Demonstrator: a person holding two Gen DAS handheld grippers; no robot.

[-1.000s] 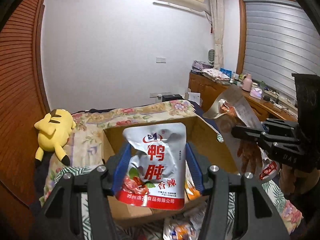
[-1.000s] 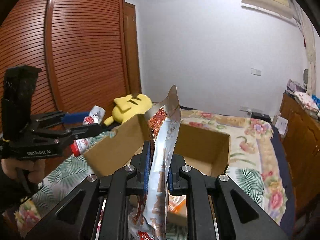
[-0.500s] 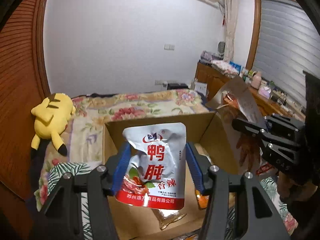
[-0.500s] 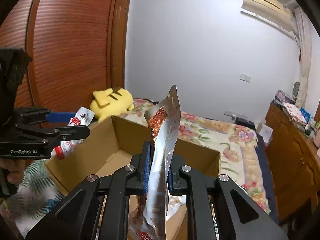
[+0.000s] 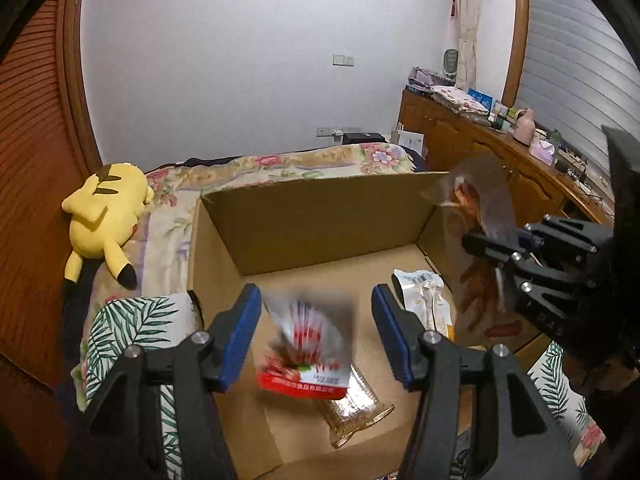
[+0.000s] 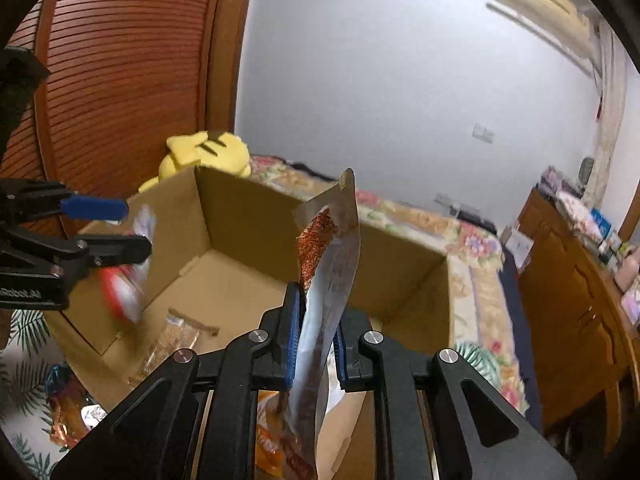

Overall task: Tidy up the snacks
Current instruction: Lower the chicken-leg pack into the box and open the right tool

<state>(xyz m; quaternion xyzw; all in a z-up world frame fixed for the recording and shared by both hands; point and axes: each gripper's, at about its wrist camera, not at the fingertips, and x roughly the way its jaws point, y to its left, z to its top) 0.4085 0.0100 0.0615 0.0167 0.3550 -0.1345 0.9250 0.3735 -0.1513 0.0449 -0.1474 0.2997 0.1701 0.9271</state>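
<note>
And there it goes: the left gripper has let go, its blue fingers spreading and clear of the white-and-red pouch, which a second ago sat clamped upright between them and now shows as a blur dropping into the cardboard box, low in the middle of the left wrist view; in the right wrist view the same pouch smears past the box's left wall, just under the left gripper; both hands have come down over the box since a second ago, so more of its floor is in sight; the right gripper has not released, its fingers pinched narrow on the silver pouch, which stands upright above the box's near edge with its red contents showing; I judge one snack is as good as delivered and the second is next to drop; already on the box floor lie a clear packet at the bottom centre and a pale wrapped snack to the right of it; loose wrappers lie outside, at the lower left of the right wrist view; the box sits on a bed with a floral cover; a yellow plush toy lies at the left by a slatted wooden door; a wooden cabinet with clutter on top runs along the right, under a shuttered window.
</note>
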